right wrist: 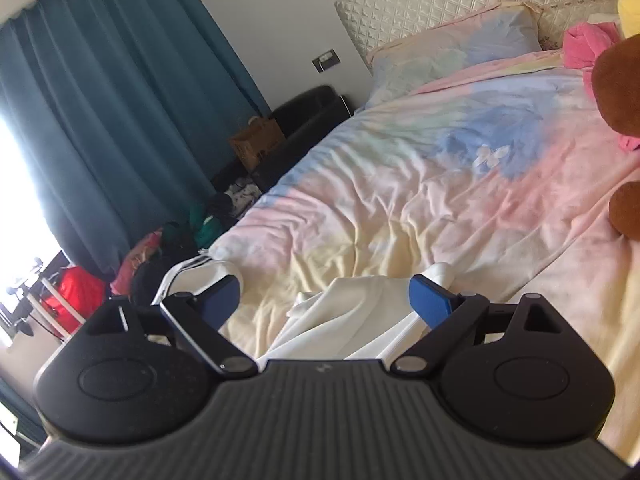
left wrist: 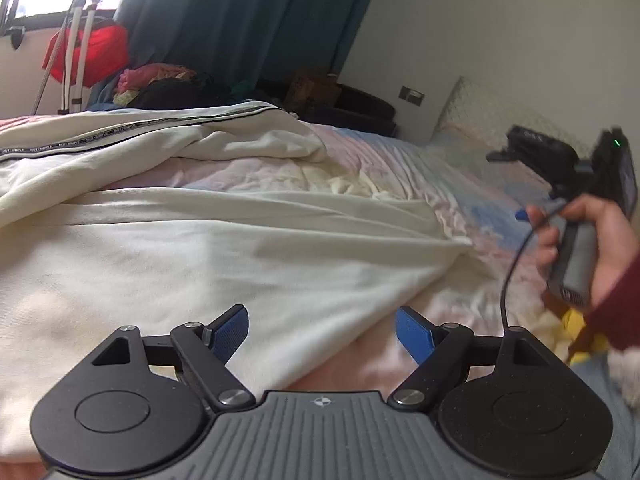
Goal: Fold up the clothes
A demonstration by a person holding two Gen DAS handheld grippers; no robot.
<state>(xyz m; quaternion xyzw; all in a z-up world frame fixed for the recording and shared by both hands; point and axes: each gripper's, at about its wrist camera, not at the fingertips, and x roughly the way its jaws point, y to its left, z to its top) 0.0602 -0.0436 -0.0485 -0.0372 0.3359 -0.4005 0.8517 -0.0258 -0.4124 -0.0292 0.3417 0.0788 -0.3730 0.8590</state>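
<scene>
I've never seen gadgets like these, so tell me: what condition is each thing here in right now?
Left claw: open, holding nothing.
Right claw: open, holding nothing.
Cream garment: spread on the bed, rumpled, partly folded over.
Bedsheet: wrinkled.
Teal curtain: drawn partway, window showing.

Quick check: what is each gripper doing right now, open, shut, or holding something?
Left gripper: open, holding nothing; cream garment lies beneath it.
Right gripper: open, holding nothing, above the same garment.

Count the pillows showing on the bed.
1. A pastel pillow lies at the head of the bed, against the quilted headboard. Others may be hidden behind the pink cloth and brown plush toy at the right edge.
</scene>
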